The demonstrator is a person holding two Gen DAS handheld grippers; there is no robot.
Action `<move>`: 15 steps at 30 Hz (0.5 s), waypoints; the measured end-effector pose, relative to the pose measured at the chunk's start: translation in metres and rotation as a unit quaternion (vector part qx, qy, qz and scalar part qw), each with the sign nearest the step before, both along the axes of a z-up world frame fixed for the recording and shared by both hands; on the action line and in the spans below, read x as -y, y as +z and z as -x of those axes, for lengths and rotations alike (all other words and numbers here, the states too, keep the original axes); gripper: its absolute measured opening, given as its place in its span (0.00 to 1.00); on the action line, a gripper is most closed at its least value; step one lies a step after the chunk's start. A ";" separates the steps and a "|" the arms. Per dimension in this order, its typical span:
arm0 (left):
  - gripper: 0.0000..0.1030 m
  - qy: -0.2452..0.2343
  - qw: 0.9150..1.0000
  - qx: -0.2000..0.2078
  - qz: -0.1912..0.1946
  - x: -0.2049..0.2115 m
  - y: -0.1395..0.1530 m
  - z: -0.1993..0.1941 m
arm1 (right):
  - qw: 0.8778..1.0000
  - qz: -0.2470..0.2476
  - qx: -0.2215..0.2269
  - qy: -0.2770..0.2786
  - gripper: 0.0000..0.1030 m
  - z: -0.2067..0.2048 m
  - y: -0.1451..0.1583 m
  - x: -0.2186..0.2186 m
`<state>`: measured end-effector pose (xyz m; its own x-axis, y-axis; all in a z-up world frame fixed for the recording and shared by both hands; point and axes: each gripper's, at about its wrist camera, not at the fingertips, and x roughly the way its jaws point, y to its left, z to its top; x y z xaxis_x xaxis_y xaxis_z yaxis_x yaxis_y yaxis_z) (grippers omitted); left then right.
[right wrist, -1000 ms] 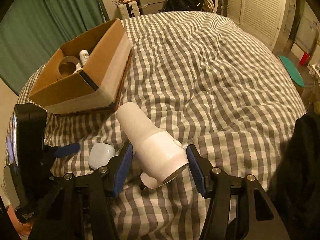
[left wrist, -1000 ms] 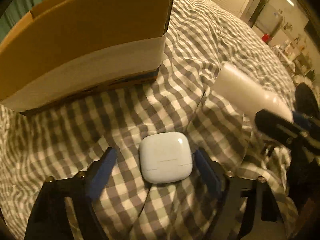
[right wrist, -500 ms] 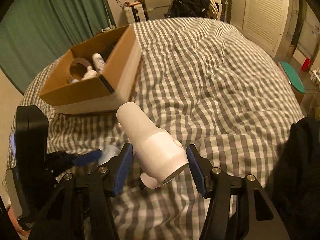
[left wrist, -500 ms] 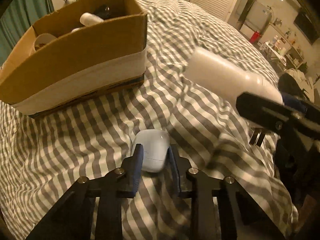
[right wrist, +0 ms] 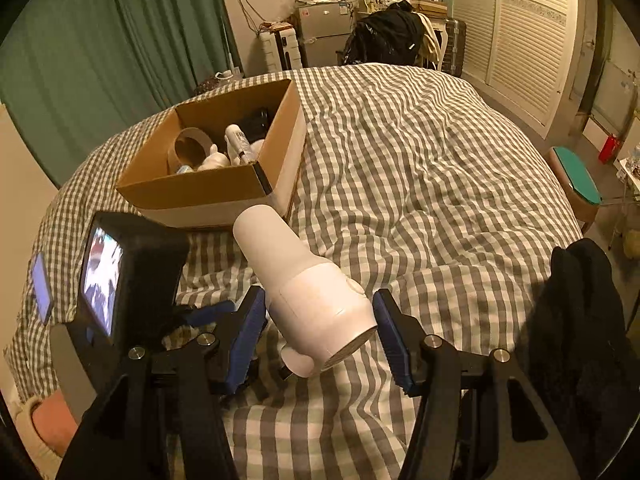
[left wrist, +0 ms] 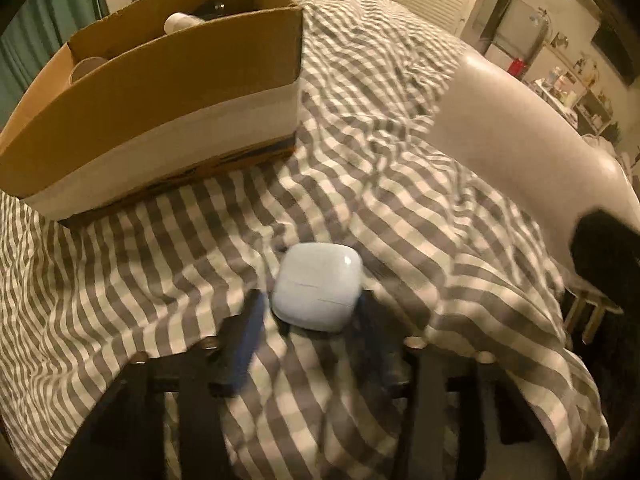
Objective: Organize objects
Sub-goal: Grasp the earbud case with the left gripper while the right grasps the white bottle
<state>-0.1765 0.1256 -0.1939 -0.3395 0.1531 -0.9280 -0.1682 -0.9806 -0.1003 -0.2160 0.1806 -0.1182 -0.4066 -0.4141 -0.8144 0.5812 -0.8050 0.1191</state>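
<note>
The blue-padded fingers (left wrist: 250, 330) of the left gripper (left wrist: 308, 320) are seen closed against an earbud case (left wrist: 316, 286), held above the checked bedspread (left wrist: 400, 208) near the cardboard box (left wrist: 160, 120). The right gripper (right wrist: 320, 328) is clamped on a white dryer-shaped appliance (right wrist: 308, 292), its barrel pointed toward the box's near corner.

Right gripper (right wrist: 320, 320): black frame, blue pads (right wrist: 394, 336), silver screws; left gripper (left wrist: 310, 320) likewise.
</note>
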 end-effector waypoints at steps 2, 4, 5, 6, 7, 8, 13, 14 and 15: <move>0.56 0.006 1.000 0.009 -0.019 0.005 -0.006 0.008 | 1.000 -0.002 0.004 -0.002 0.54 0.003 -0.004 -0.001; 0.55 0.013 0.999 0.016 -0.041 0.009 -0.012 0.017 | 1.000 -0.006 0.012 -0.006 0.54 0.008 -0.011 -0.002; 0.53 0.011 0.999 0.017 -0.044 0.009 -0.014 0.018 | 1.000 -0.008 0.016 -0.008 0.54 0.011 -0.015 -0.002; 0.50 0.007 0.999 0.019 -0.045 0.007 -0.017 0.021 | 1.000 -0.011 0.024 -0.011 0.54 0.015 -0.022 -0.003; 0.50 0.006 0.999 0.020 -0.043 0.004 -0.017 0.018 | 0.999 -0.014 0.029 -0.014 0.54 0.018 -0.027 -0.004; 0.50 0.003 0.999 0.019 -0.040 0.003 -0.017 0.019 | 0.999 -0.016 0.034 -0.016 0.54 0.021 -0.031 -0.005; 0.50 0.007 0.999 0.010 -0.048 0.011 -0.008 0.013 | 0.998 -0.028 0.059 -0.025 0.54 0.037 -0.052 -0.008; 0.50 0.010 0.999 0.010 -0.050 0.008 -0.007 0.012 | 0.997 -0.029 0.061 -0.026 0.54 0.039 -0.054 -0.007; 0.50 0.015 0.998 0.009 -0.054 0.010 -0.004 0.010 | 0.997 -0.030 0.062 -0.025 0.54 0.040 -0.055 -0.007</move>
